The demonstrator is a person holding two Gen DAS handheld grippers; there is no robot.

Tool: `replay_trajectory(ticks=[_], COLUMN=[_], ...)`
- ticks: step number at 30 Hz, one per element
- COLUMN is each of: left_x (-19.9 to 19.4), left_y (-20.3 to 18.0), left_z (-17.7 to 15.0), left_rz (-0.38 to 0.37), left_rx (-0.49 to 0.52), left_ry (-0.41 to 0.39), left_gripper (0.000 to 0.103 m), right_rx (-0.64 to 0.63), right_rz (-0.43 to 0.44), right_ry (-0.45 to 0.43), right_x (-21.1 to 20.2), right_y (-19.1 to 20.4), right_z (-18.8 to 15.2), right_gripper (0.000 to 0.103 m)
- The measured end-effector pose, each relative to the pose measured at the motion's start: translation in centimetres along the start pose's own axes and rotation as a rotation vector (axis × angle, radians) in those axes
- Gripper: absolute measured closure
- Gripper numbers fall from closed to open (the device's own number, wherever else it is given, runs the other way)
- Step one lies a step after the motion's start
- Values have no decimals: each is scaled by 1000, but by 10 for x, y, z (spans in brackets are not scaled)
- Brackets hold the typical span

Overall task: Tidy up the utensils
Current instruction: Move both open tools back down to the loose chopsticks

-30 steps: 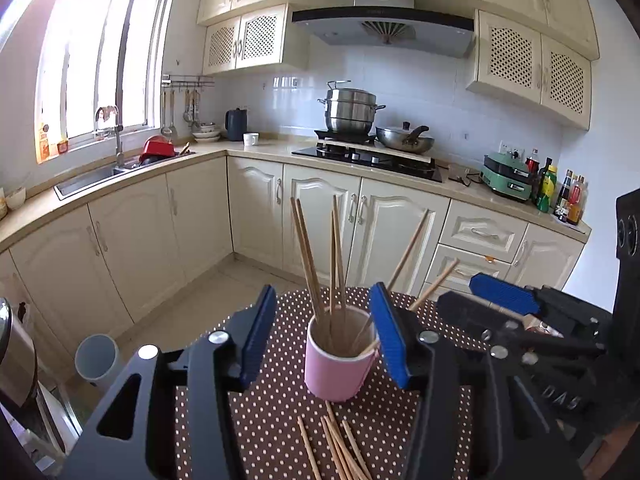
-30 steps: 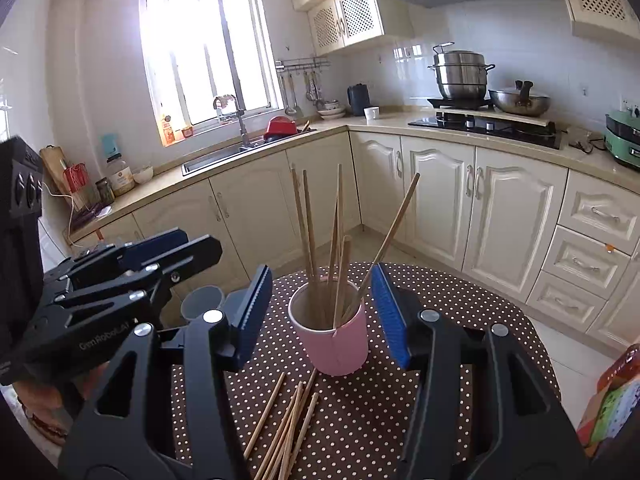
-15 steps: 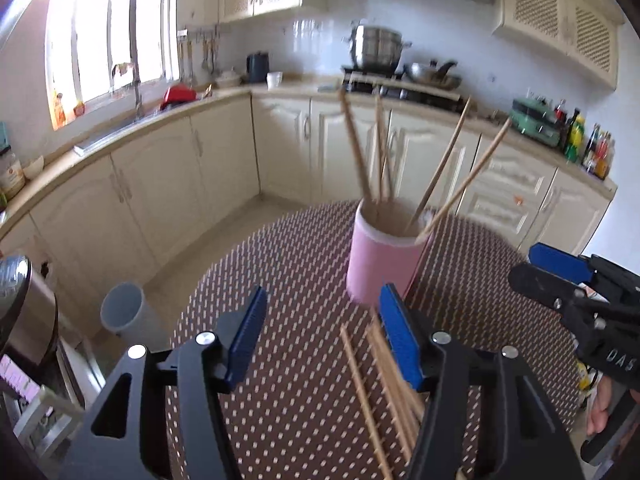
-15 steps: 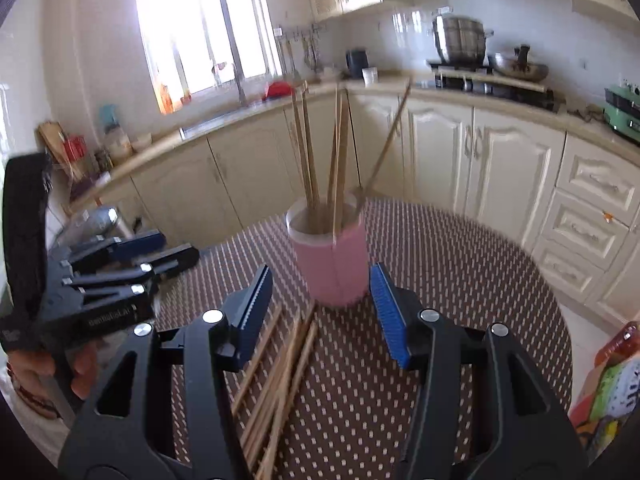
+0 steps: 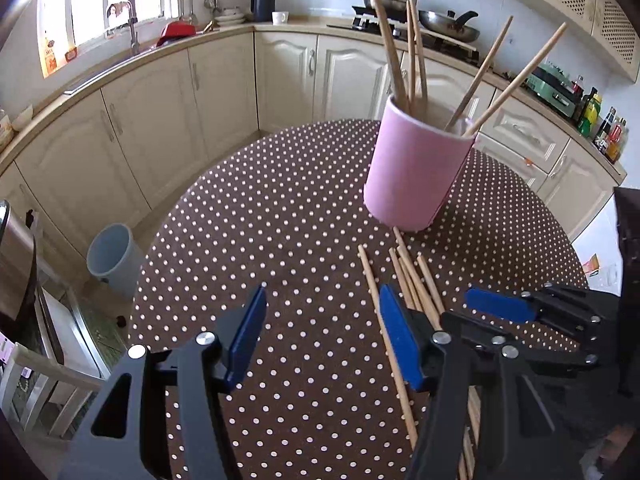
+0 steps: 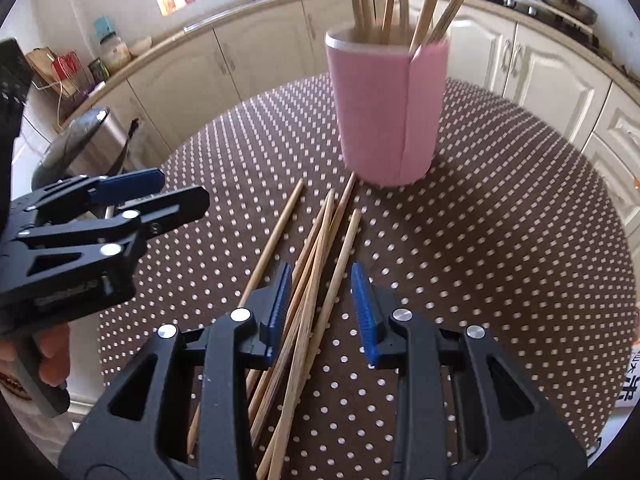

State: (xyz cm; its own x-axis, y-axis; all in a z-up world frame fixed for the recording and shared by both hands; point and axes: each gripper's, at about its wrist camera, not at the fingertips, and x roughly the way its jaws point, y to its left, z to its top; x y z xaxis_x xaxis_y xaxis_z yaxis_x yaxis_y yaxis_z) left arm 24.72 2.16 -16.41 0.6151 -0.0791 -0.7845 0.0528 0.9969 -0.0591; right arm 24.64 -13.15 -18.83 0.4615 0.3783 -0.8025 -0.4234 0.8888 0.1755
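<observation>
A pink cup stands on the brown dotted table with several chopsticks upright in it. Several loose chopsticks lie in a bundle in front of the cup. My right gripper hangs low over the bundle. Its jaws are closing, with some sticks between the blue pads, which do not press on them. My left gripper is open over bare cloth, and the bundle runs under its right finger.
A grey bin stands on the floor beyond the table's left edge, and a steel lidded can stands nearby. Cream cabinets ring the room. A hand holds the left gripper's handle at the table's left side.
Both grippers have sunk toward the table and tipped downward, so the cup now sits higher in each view. The right jaws have narrowed around the loose chopsticks.
</observation>
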Motion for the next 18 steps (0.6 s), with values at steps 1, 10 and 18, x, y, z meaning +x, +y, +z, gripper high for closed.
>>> replay_trajectory(ticks=[1,10,18], left_x=[3,24,41], left_y=[0,9,-4], left_z=[-1,-4,0], left_rz=[-2,-26,-65], left_rx=[1,-31,-36], left_ry=[6,63,99], left_gripper=[45,45,45], right_rx=[1,7,10], right_rz=[0,22,19], right_ry=[10,36,22], right_x=[5,30,19], right_y=[0,12,0], right_z=[-1,6,9], right_gripper=[75,89,96])
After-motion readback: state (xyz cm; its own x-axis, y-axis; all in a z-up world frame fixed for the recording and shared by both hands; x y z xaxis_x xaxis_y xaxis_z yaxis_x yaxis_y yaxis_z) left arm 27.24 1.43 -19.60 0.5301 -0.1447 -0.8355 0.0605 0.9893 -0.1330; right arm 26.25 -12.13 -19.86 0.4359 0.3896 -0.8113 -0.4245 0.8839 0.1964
